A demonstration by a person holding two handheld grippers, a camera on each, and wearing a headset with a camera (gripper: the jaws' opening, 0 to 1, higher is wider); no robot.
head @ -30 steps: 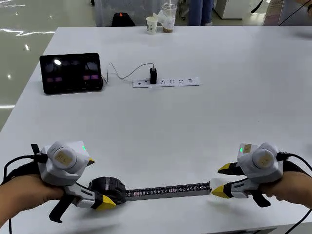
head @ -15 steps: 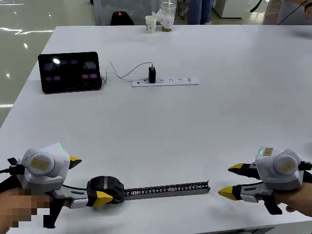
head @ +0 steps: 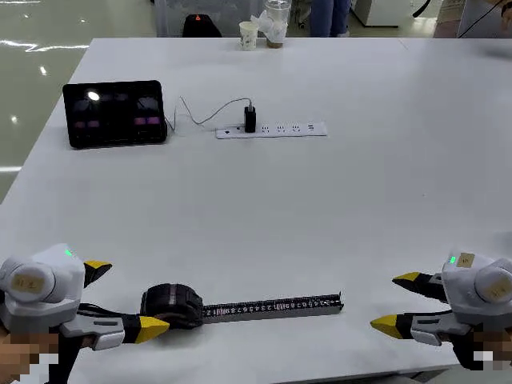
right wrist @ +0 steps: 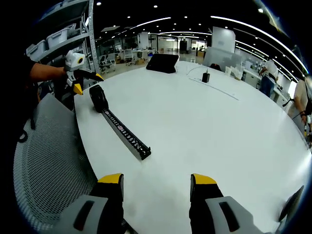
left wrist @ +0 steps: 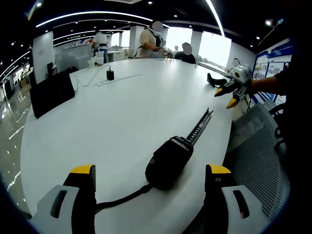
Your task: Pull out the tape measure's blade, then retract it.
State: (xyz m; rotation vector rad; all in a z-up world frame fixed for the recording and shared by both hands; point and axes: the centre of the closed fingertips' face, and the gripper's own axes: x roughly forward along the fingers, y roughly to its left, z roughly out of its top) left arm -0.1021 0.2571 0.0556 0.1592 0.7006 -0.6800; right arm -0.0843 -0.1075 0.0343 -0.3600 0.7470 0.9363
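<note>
**Gripper state.** The left gripper (head: 126,295) is released: its jaws stand wide apart at the near left edge of the table (head: 336,200), and nothing is clamped. Its yellow near tip lies just beside the tape measure case (head: 171,305); contact cannot be confirmed. In the left gripper view the case sits ahead of the jaws, between their lines, and a black cord (left wrist: 122,197) runs from the case back toward the gripper. The right gripper (head: 395,300) is also released and holds nothing. It sits at the near right, well apart from the blade end.

**Task item.** The case rests on the table at the near left. The blade (head: 272,306) runs from it to the right, flat on the surface, and ends in a hook (head: 340,302).

**Reason for placement.** The blade lies extended with neither gripper on it, so the lock is probably engaged. The pull-out stage looks complete and retraction is not yet done. With its jaws open beside the case, the left gripper is placed to take hold of it again.

**Markings.**
- Blade: graduation numerals along its length, too small to read with certainty.
- Case: no brand legible.
- Each gripper body: a small sticker, unreadable, and a green lamp.

**Far field.** At the far left are a tablet (head: 114,113) and a power strip (head: 272,130) with a black plug. Cups (head: 250,36) stand at the far edge.
</note>
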